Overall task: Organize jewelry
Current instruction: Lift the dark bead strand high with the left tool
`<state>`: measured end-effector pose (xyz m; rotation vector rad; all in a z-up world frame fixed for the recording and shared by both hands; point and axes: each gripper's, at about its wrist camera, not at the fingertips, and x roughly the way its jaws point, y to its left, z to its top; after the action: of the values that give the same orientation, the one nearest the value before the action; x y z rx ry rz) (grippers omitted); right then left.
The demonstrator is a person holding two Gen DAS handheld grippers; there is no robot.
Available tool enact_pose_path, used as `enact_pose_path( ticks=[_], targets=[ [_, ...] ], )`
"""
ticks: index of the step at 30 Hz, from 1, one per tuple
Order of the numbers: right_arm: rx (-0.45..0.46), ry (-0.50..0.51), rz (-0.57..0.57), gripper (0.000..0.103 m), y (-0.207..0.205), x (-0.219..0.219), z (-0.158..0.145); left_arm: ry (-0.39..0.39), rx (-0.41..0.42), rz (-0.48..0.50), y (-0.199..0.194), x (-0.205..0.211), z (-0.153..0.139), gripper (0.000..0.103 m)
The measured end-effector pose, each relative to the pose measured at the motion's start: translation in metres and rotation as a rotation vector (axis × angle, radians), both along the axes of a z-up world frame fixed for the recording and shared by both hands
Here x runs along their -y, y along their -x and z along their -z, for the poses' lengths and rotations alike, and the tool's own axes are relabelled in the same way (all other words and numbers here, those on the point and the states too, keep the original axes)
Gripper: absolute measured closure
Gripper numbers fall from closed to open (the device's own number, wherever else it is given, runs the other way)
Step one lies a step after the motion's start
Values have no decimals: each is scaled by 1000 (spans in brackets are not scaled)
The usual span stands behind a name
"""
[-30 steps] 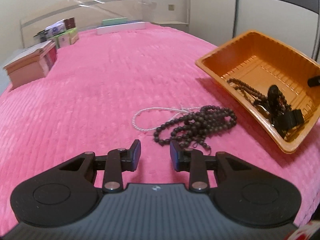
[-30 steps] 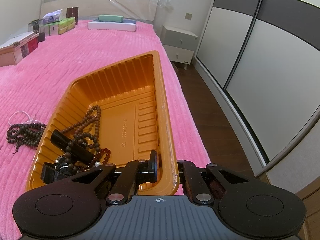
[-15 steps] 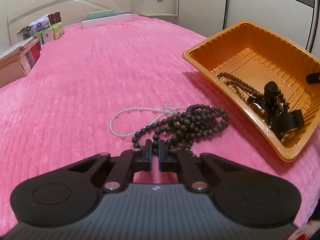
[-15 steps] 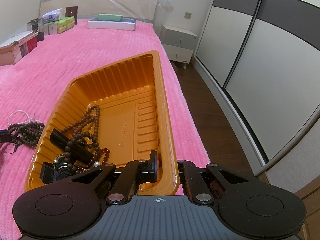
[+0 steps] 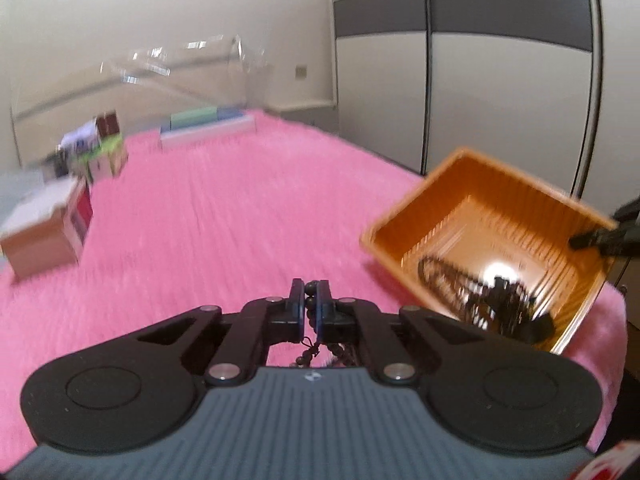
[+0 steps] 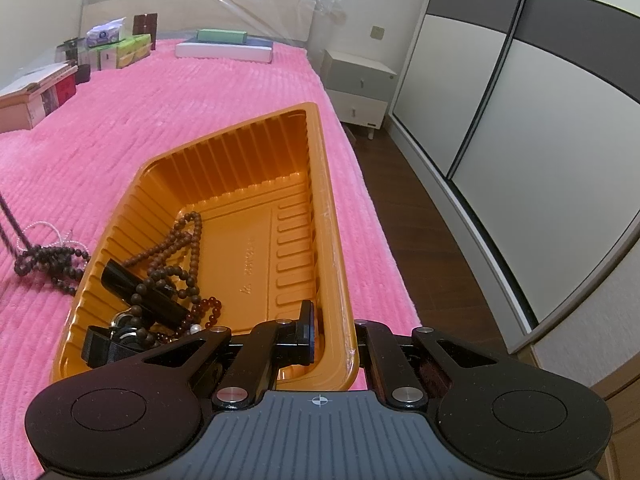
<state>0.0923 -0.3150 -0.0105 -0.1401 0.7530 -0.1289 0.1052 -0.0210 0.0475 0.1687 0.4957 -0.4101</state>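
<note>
My left gripper (image 5: pixel 309 300) is shut on a dark wooden bead necklace (image 5: pixel 309 301); its strands hang below the fingers, lifted above the pink bed. In the right wrist view the necklace's lower part (image 6: pixel 48 258) still rests on the bed, a strand rising at the left edge. A white pearl necklace (image 6: pixel 42 226) lies beside it. My right gripper (image 6: pixel 332 330) is shut on the near rim of the orange tray (image 6: pixel 296 140), also in the left wrist view (image 5: pixel 460 184). The tray holds brown beads (image 6: pixel 176 240) and black items (image 6: pixel 132 284).
Boxes stand along the bed's left side (image 6: pixel 36 96) and flat boxes by the headboard (image 6: pixel 224 46). A white nightstand (image 6: pixel 356 84) and sliding wardrobe doors (image 6: pixel 520 120) are right of the bed, with dark wood floor between.
My left gripper closed on the dark bead necklace and lifted it, swinging up and toward the tray. The right gripper and tray have stayed in place.
</note>
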Motion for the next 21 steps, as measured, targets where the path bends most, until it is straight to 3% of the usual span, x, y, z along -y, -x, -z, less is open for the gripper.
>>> enact_pose_path(
  ticks=[12,21],
  targets=[
    [0,0,0,97,0,0,0,29,180,36,-7,-9,-85,99],
    [0,3,-4,97,1,0,-2,5,280,73,-12,-9,-134,99]
  ],
)
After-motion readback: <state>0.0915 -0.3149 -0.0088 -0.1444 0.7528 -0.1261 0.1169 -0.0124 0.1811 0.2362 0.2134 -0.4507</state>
